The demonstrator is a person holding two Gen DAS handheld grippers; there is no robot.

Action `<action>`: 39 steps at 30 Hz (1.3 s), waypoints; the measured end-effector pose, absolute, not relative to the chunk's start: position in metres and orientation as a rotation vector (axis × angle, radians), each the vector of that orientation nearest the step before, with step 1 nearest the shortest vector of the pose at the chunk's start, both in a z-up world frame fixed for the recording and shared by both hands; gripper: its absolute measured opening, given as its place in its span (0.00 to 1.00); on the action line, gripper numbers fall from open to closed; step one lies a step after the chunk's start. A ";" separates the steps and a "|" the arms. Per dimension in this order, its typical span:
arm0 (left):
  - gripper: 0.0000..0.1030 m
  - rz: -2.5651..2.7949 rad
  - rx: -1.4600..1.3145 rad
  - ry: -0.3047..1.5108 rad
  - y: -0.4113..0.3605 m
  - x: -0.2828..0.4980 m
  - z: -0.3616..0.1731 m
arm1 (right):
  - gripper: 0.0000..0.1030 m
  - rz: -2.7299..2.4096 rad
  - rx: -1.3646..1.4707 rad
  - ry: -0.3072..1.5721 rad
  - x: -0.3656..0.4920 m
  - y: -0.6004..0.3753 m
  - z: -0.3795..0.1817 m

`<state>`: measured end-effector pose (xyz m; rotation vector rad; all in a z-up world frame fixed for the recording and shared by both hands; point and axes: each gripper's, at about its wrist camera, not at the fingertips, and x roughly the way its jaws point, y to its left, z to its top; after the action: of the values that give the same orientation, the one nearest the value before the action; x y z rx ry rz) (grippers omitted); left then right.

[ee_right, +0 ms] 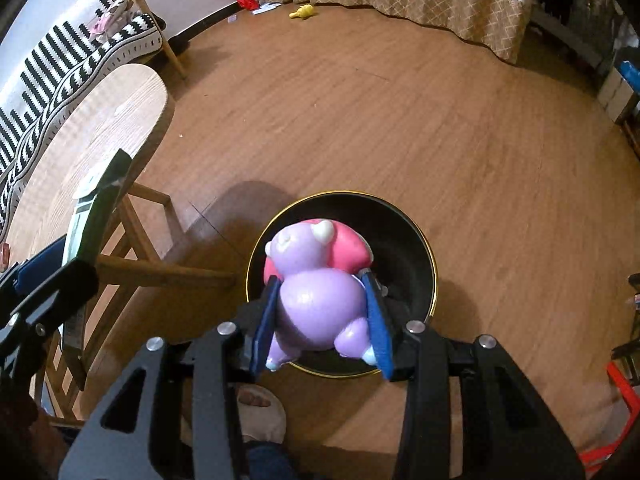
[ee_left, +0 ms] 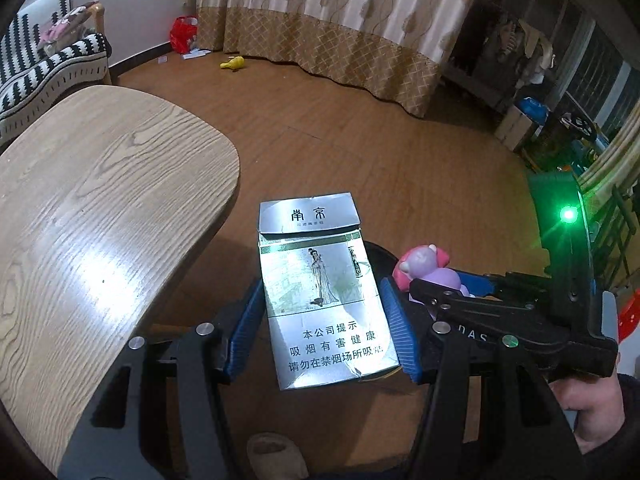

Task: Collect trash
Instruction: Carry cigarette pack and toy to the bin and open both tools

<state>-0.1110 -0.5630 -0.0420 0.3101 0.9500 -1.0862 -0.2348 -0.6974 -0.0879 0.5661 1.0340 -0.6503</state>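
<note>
Holding the purple-and-pink toy in my right tool, I have it pinched across its belly, directly above the black bin on the floor. My left tool grips a silver cigarette pack by its long edges, lid flap up, beside the wooden counter and only partly over the bin, which barely peeks out behind the pack in the left view.

To do this drop well, I'd judge the toy should go first, since it is already centred over the opening. I should spread the right tool fully, so neither pad drags the soft body sideways toward the gold rim. The pack is light and flat and may flutter, so I would bring it across until it sits squarely over the bin, lower it close, then release. I should keep both tools from bumping each other above the opening.
</note>
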 end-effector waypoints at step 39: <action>0.61 -1.256 0.446 1.068 -0.636 -0.147 -0.121 | 0.63 -0.920 0.726 0.856 -0.290 -0.736 -0.069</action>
<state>-0.1474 -0.6360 -0.1214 0.4456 1.0683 -1.2560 -0.2900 -0.7355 -0.0686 0.7261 0.8562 -0.9203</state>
